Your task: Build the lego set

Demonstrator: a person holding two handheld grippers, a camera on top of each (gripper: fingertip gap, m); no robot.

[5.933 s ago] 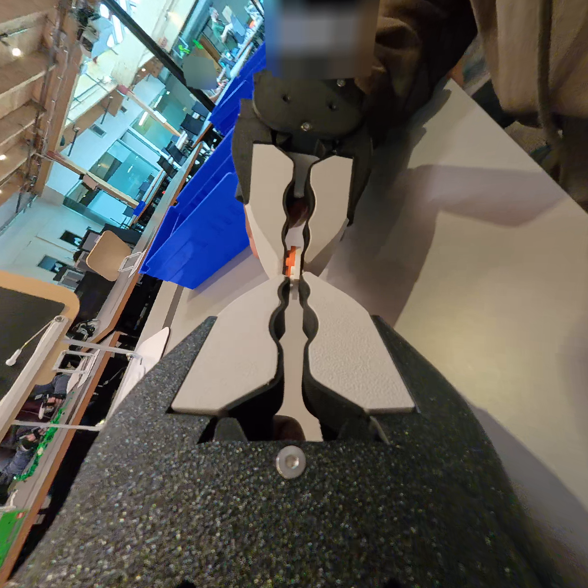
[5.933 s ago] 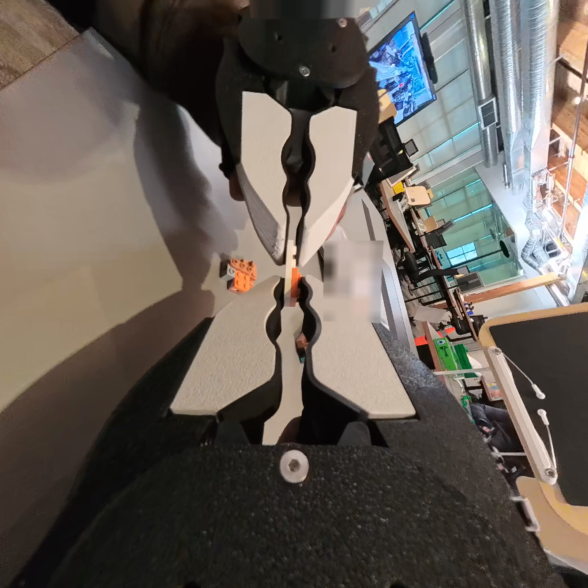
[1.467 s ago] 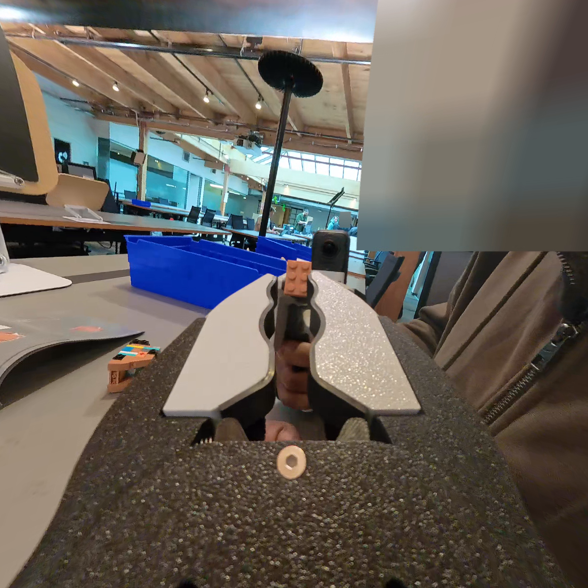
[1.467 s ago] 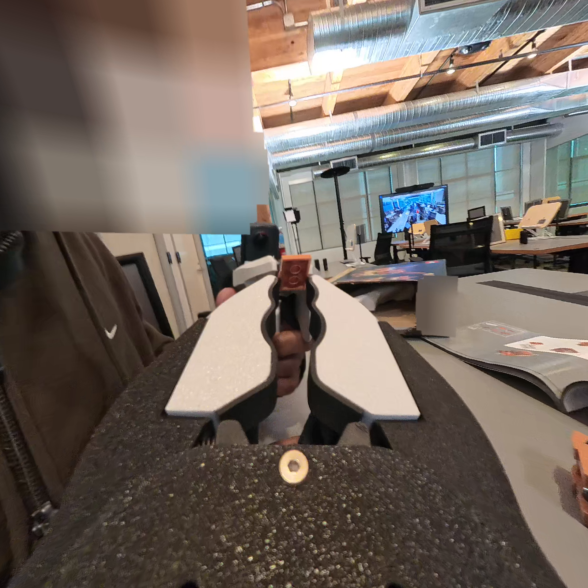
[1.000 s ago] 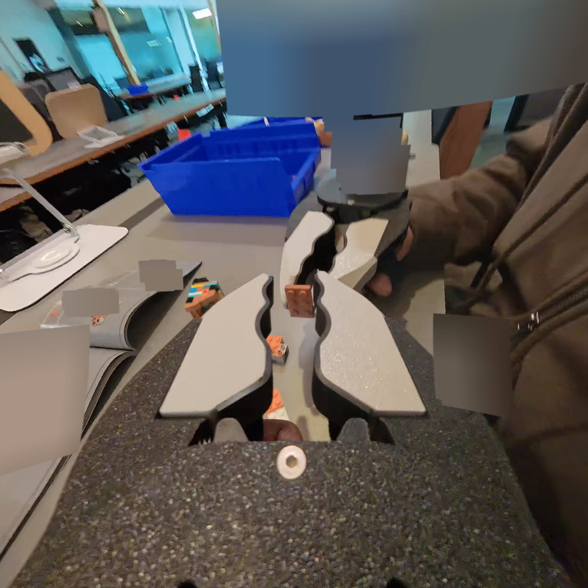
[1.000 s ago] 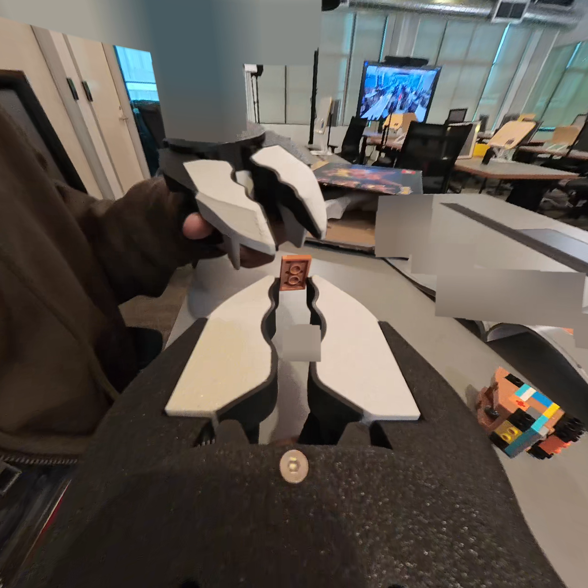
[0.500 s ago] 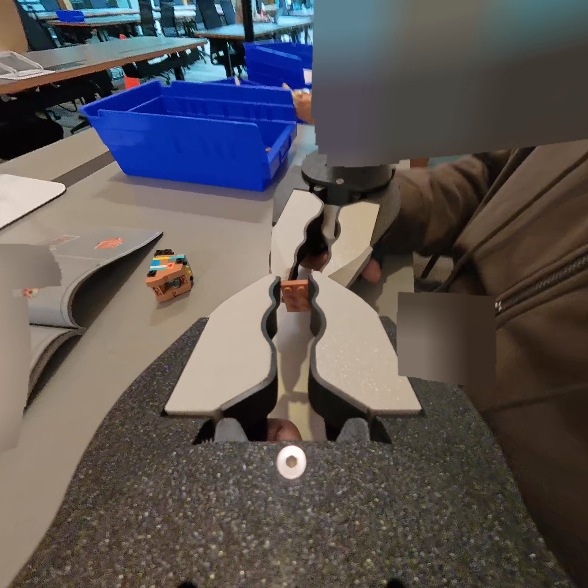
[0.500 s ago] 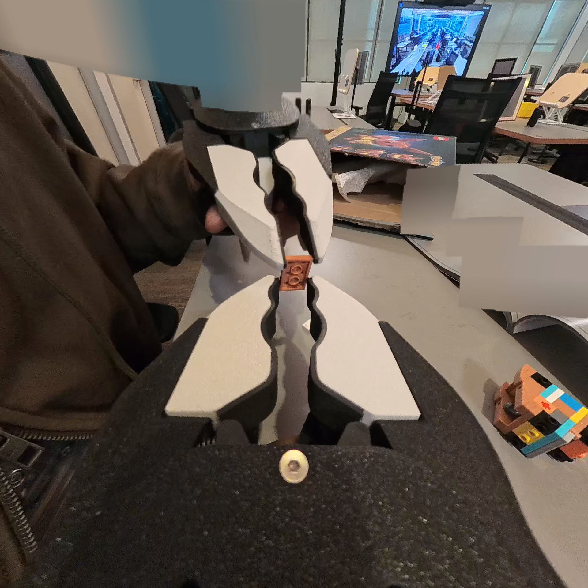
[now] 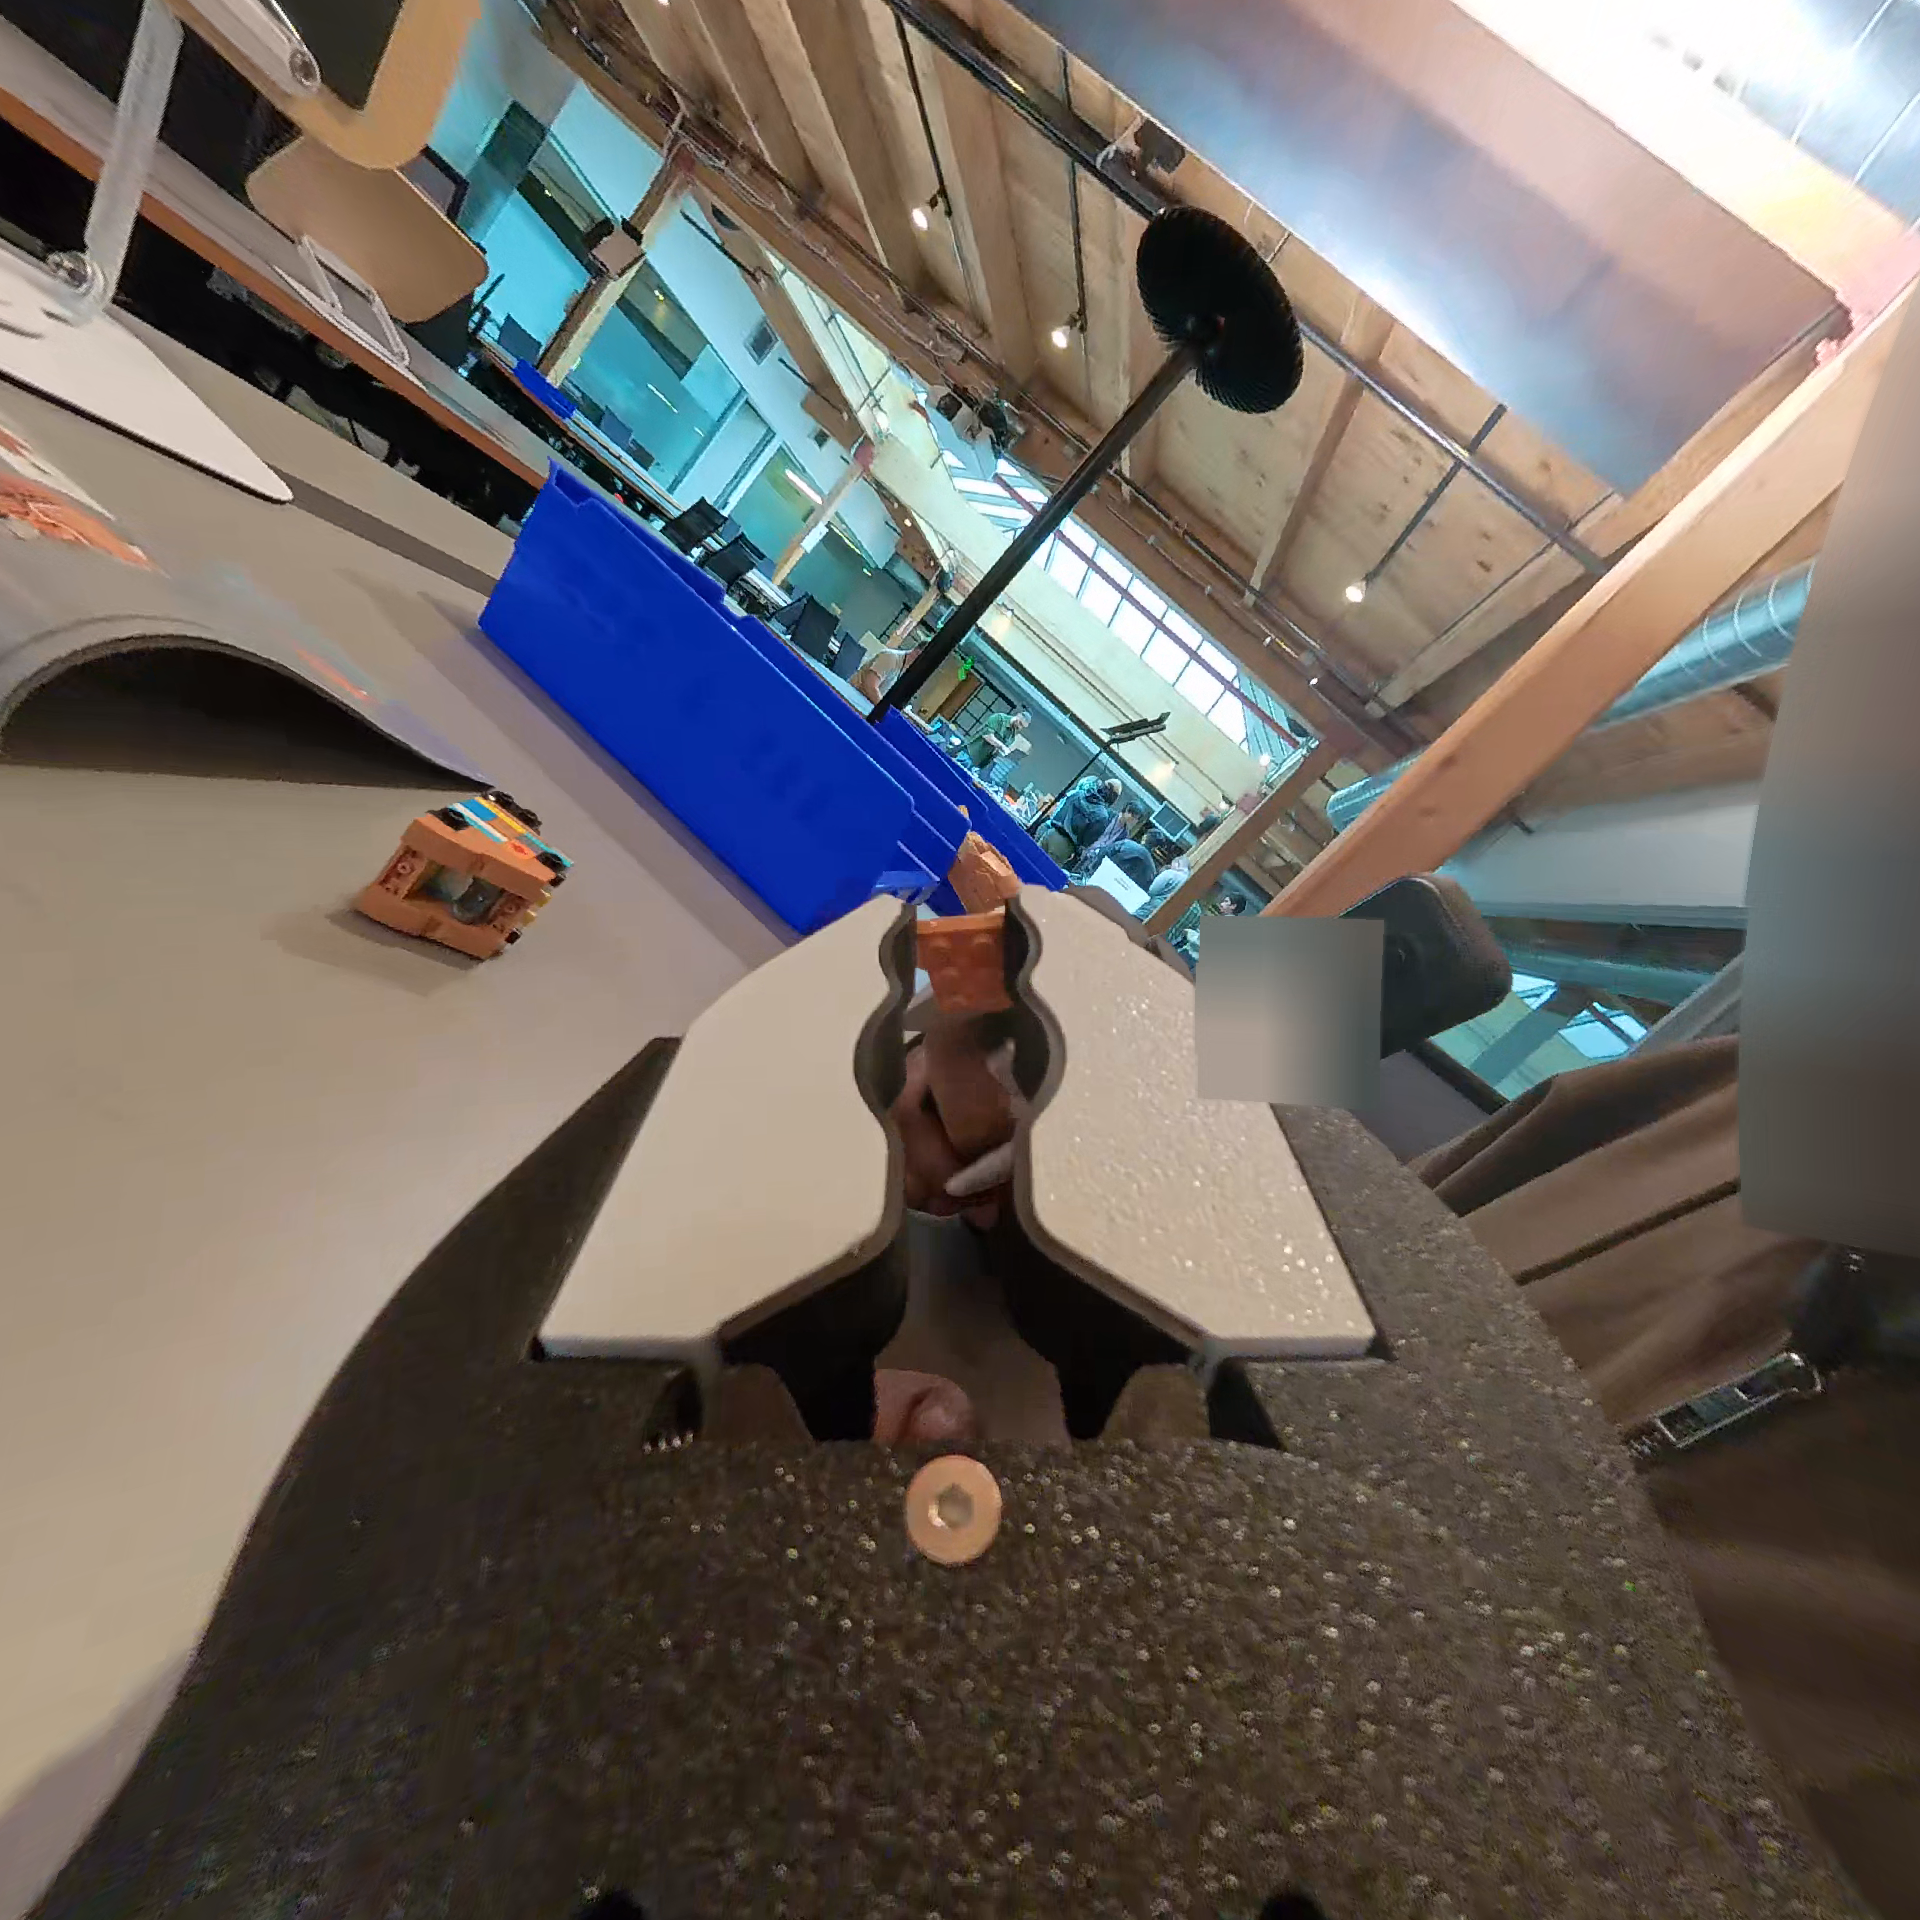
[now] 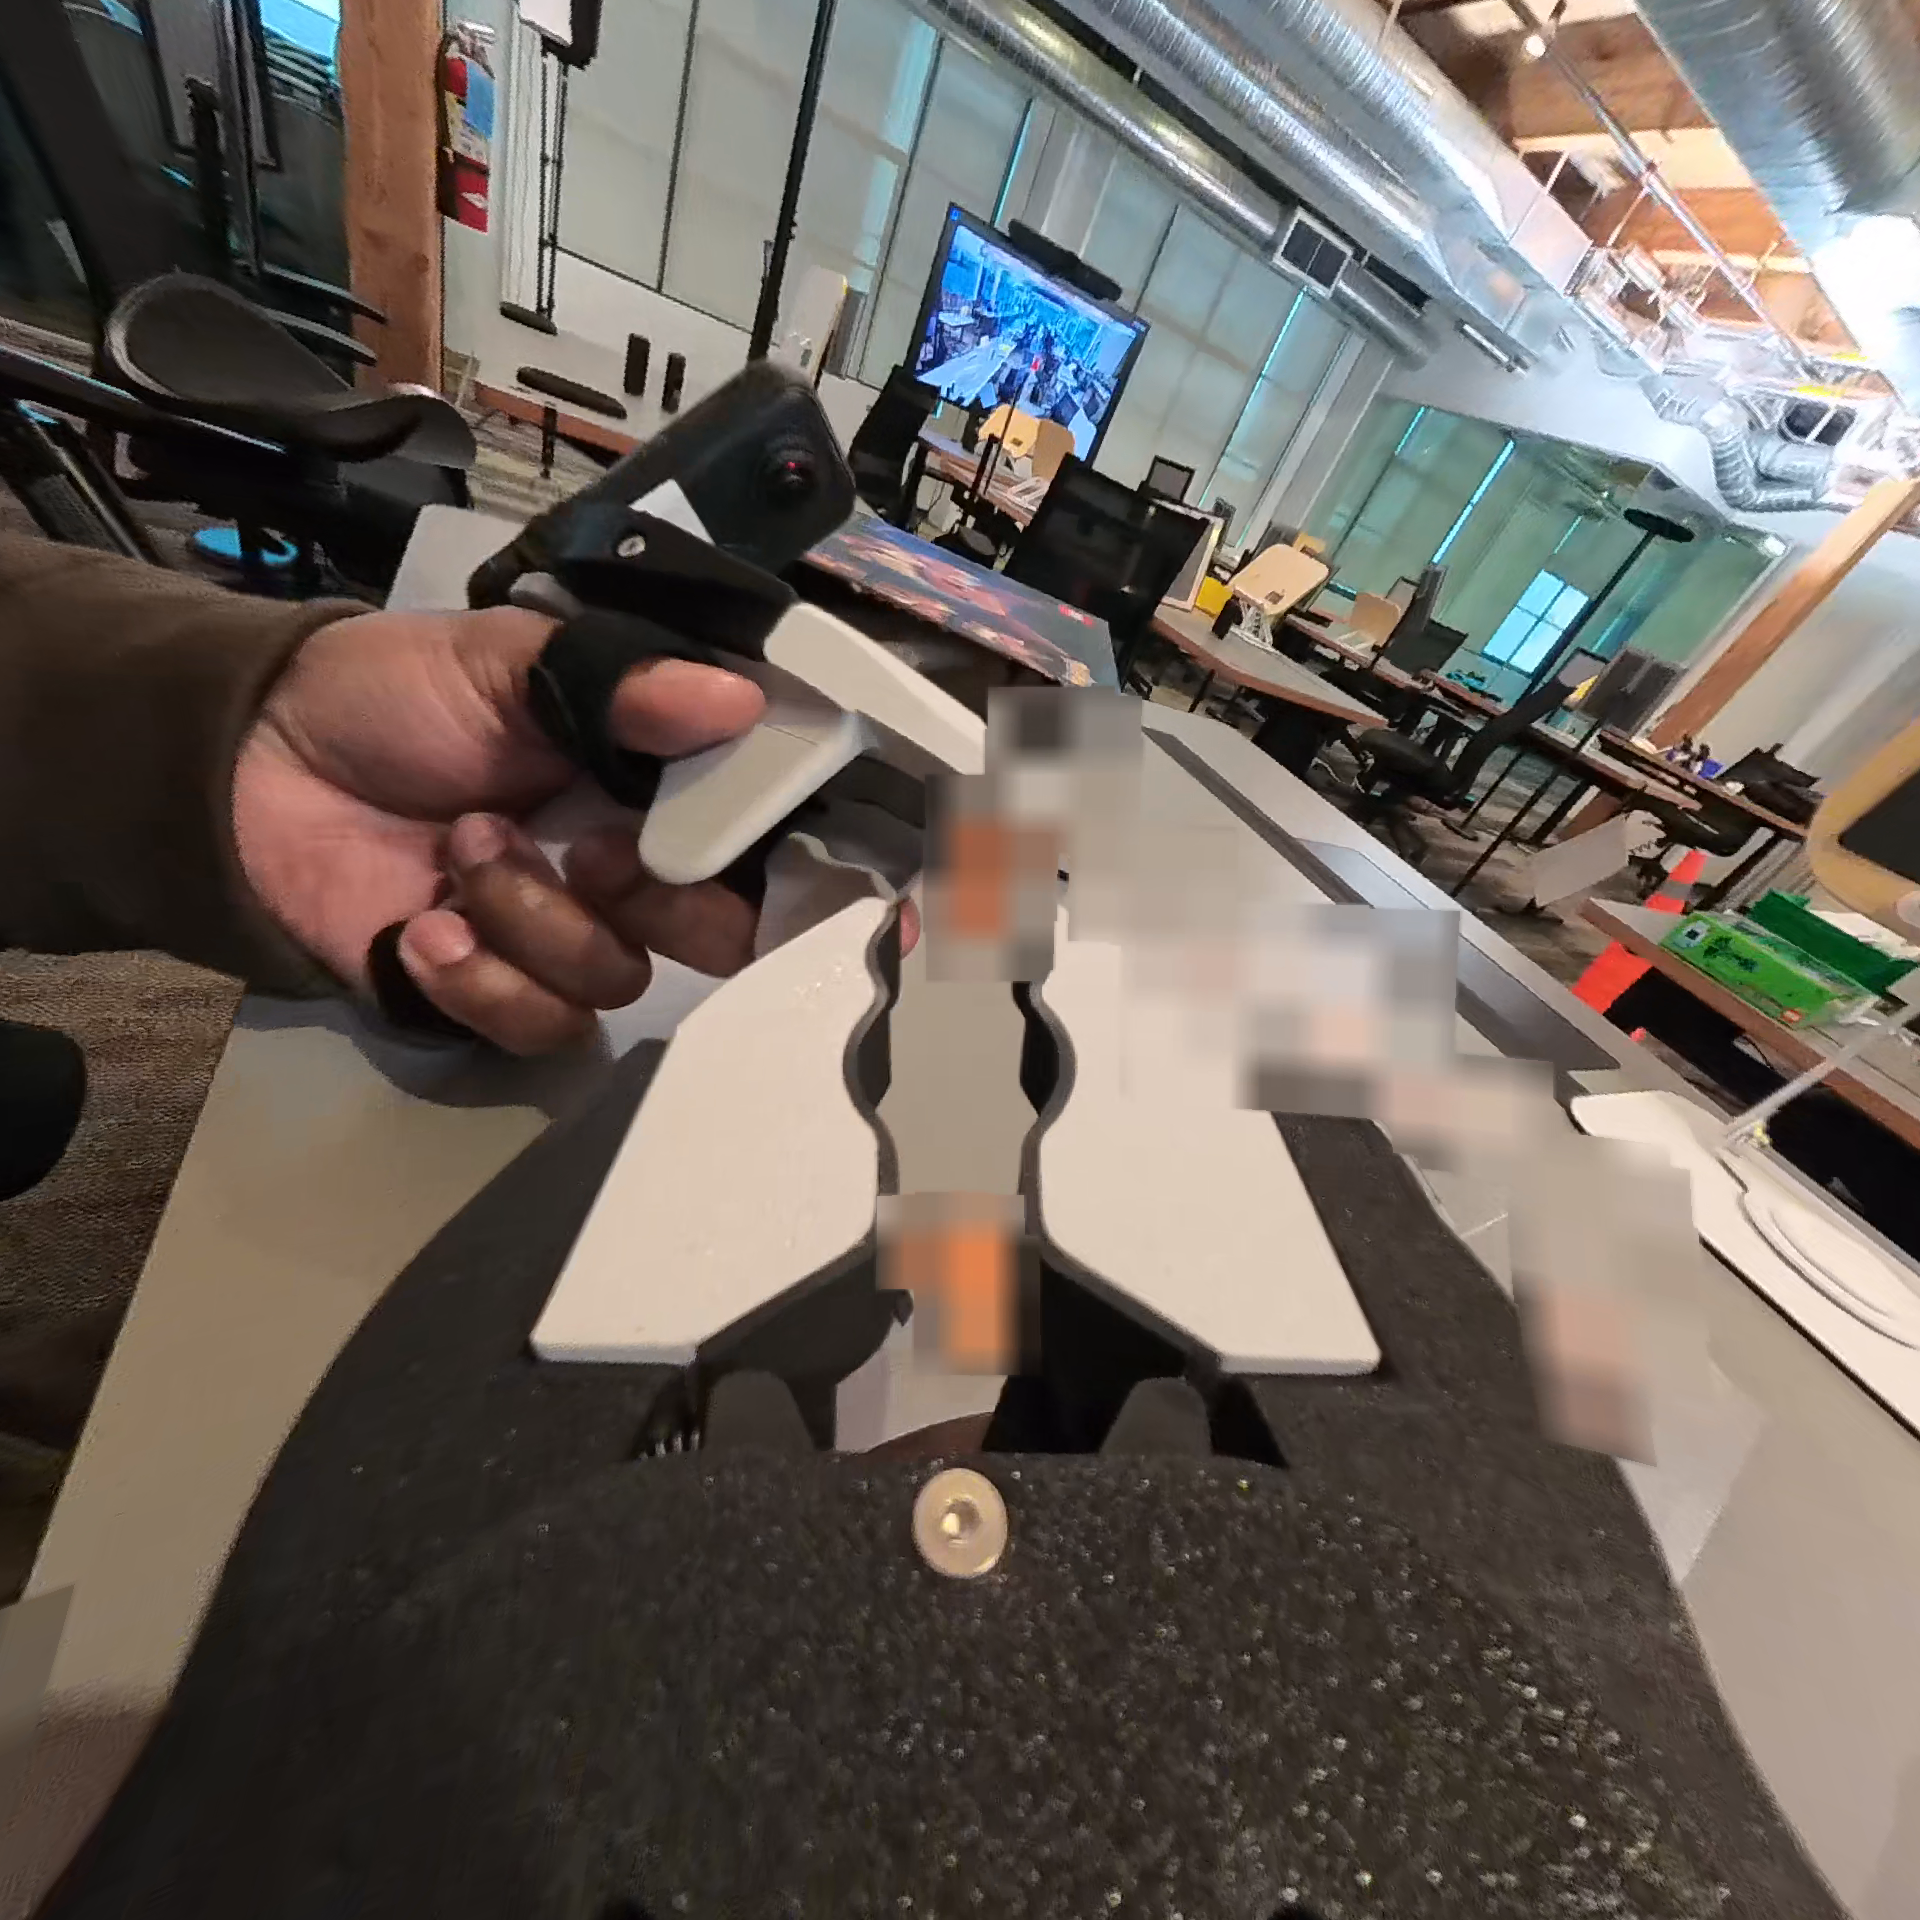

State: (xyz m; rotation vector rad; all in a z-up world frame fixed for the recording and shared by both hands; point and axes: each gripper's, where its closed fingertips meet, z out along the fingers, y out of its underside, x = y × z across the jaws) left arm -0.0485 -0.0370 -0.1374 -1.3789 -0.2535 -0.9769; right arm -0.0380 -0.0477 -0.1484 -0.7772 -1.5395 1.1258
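Observation:
In the left wrist view my left gripper (image 9: 961,951) is shut on a small brown plate (image 9: 961,966), held up off the grey table (image 9: 208,1039). A second brown piece (image 9: 979,868) sticks up just beyond its tips. In the right wrist view my right gripper (image 10: 961,914) stands narrowly apart, with an orange-brown piece (image 10: 977,883) at its tips under a blur patch. The left gripper (image 10: 904,743), held in a hand (image 10: 416,790), lies on its side with its tips close above the right gripper's tips. A small multicoloured lego build (image 9: 457,868) sits on the table at the left.
Blue bins (image 9: 707,727) stand at the back of the table. An open booklet (image 9: 156,623) lies at the left. A white stand base (image 10: 1818,1247) is at the right. Another orange piece (image 10: 956,1278) lies below the right gripper's fingers. A brown sleeve (image 9: 1662,1195) fills the right side. Left and right tips are no more than a few centimetres apart.
Both grippers have tilted. The left wrist view has swung up toward the ceiling, and the left gripper has rolled onto its side. Both still hold their plates, tips close together.

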